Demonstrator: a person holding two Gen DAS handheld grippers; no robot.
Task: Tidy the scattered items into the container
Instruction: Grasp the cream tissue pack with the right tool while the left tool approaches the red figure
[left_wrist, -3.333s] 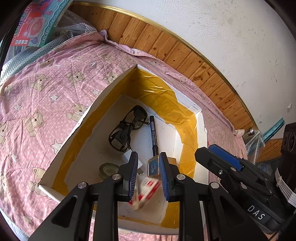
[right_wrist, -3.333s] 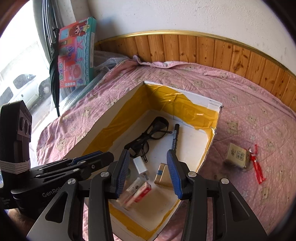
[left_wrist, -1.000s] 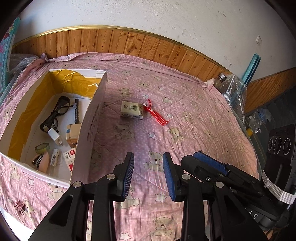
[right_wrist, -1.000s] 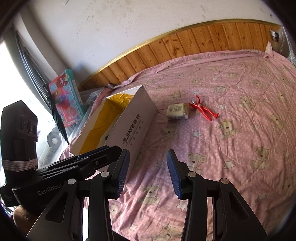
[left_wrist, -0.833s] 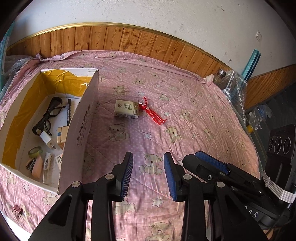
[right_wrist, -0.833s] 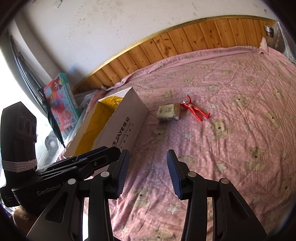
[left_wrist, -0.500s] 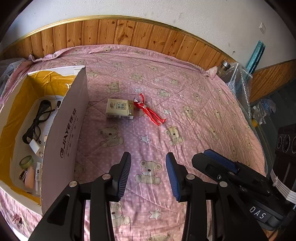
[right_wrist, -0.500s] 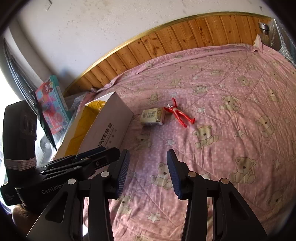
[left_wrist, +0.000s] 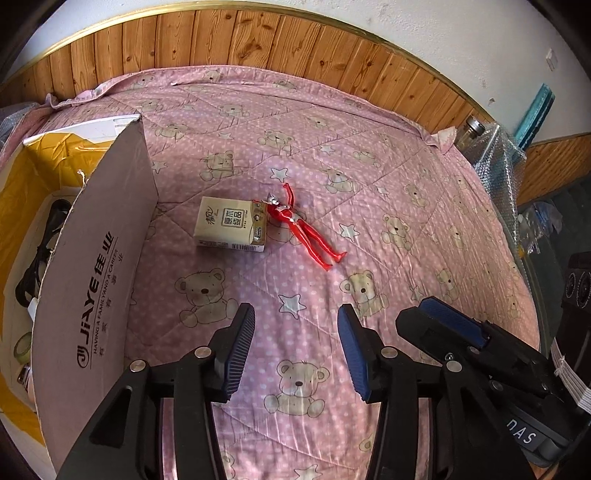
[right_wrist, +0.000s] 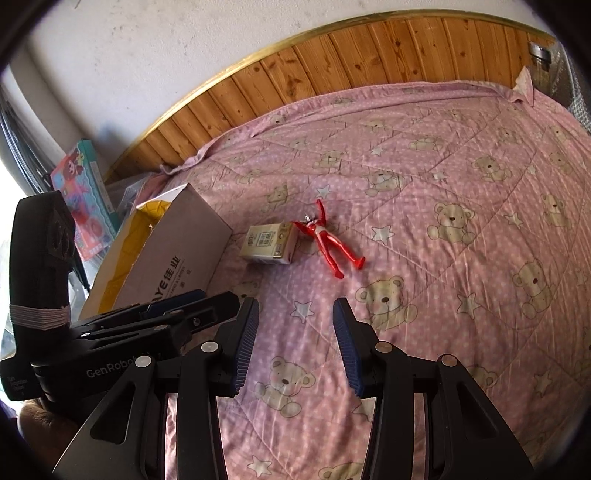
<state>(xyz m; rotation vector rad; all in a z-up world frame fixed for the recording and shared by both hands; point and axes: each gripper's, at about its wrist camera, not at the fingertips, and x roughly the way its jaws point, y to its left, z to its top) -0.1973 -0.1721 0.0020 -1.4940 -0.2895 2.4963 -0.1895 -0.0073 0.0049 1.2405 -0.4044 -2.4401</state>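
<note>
Cardboard box with yellow-taped interior (left_wrist: 96, 266) at left on pink bear-print quilted bed (left_wrist: 369, 206); beige tissue packet (left_wrist: 232, 229) touching red toy figure (left_wrist: 299, 229) mid-bed; pine-panelled wall (left_wrist: 258, 40) behind. Left hand-held gripper (left_wrist: 297, 352) and right hand-held gripper (right_wrist: 293, 345) agape, empty.

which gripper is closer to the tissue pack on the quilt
Left, though only slightly. The left gripper sits just this side of the tissue pack, near the box. The right gripper is beside it on the far side from the box, both open and well short.
</note>
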